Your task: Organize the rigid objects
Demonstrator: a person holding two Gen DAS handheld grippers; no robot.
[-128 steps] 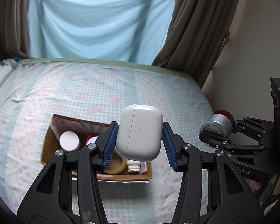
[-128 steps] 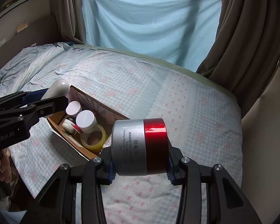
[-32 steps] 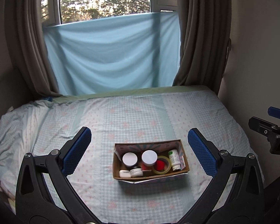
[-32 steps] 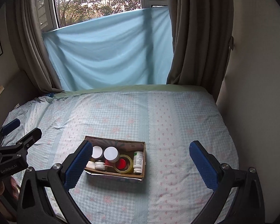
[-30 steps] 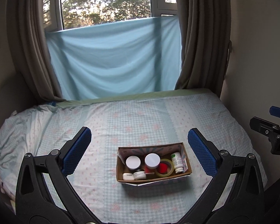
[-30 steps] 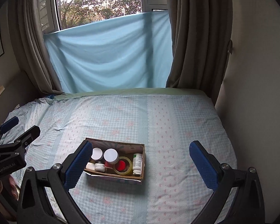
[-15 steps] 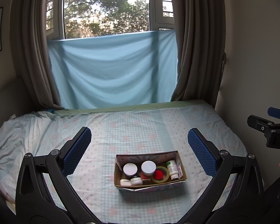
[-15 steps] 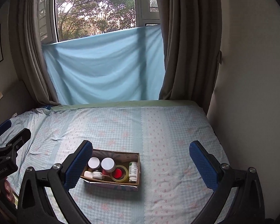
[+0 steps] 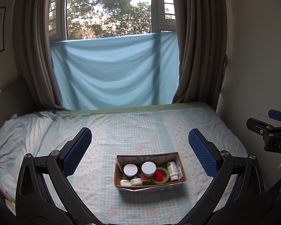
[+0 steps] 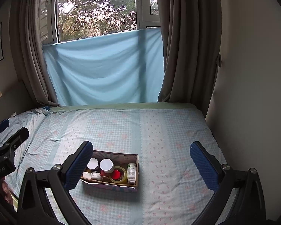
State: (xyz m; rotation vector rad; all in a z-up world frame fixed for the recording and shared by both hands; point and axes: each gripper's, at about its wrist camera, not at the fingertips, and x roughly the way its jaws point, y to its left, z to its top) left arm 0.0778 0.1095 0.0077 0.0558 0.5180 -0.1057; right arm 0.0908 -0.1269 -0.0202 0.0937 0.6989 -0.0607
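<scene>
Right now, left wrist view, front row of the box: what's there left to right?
White earbud case → small white-lidded jar → tape roll with red cap inside it → white pill bottle. All in the cardboard box.

Both wrist views high, well back from bed (image 9: 140, 131), facing window (image 10: 95, 11); left view left of right; both share box (image 9: 149, 184).

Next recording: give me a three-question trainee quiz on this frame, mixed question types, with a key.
1. True or false: the left gripper holds a white case.
2. Where does the small white bottle with a green label stand in the open cardboard box? A) right end B) left end C) outside it
3. What rings the red-capped tin?

Key: 1 false, both it and the right gripper are open and empty; 2 A; 3 the yellowish tape roll.
</scene>
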